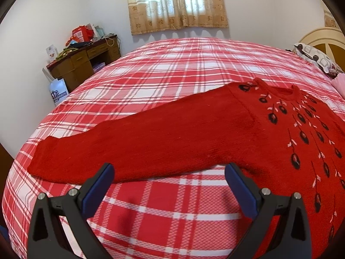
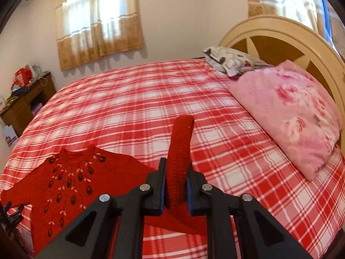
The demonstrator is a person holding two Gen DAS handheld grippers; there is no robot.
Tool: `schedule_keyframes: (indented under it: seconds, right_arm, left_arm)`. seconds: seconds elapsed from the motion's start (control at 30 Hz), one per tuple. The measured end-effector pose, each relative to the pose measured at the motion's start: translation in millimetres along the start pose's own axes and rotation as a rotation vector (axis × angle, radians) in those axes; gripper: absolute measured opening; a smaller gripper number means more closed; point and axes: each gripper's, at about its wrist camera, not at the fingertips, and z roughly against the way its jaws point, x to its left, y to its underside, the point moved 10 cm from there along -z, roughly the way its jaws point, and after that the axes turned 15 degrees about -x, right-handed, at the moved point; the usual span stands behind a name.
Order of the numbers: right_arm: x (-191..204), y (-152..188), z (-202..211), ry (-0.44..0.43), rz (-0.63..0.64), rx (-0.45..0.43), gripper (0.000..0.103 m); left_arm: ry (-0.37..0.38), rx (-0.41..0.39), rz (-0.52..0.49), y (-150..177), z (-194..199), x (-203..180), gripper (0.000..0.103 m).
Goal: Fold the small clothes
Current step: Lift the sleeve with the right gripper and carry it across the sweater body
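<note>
One red knitted sweater [image 1: 269, 133] flat on plaid bed [image 1: 172, 69], sleeve stretching toward 9 o'clock, left claw [image 1: 169, 180] released, right claw [image 2: 176, 185] clenched on other sleeve [image 2: 180, 146], cuff pointing 12 o'clock.

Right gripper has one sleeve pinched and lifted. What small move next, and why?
Probably carry the sleeve leftward over the sweater body and lay it down: the right gripper is shut on it, the body lies flat, and the left gripper is open and empty.

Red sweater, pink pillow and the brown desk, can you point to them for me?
Red sweater [image 1: 280, 133]: left wrist view, on its patterned front.
Pink pillow [image 2: 295, 116]: right wrist view, on its flowery middle.
Brown desk [image 1: 86, 62]: left wrist view, on its drawer front.
</note>
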Motion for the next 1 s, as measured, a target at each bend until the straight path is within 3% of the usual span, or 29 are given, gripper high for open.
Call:
schedule_keyframes:
  seconds: [0.4,0.8,1.0]
  right_arm:
    - [102,-42,15,-0.143,0.079,-0.08,0.015]
    - [213,-55,31,-0.285,0.191,-0.131,0.015]
    - [282,-44,34,-0.37,0.262,-0.136,0.015]
  left_arm:
    - [-0.039,0.024,0.03,21,-4,28,0.103]
    - [-0.041,0.038,0.09,31,-6,38,0.103]
    - [-0.044,0.043,0.126,34,-7,41,0.103]
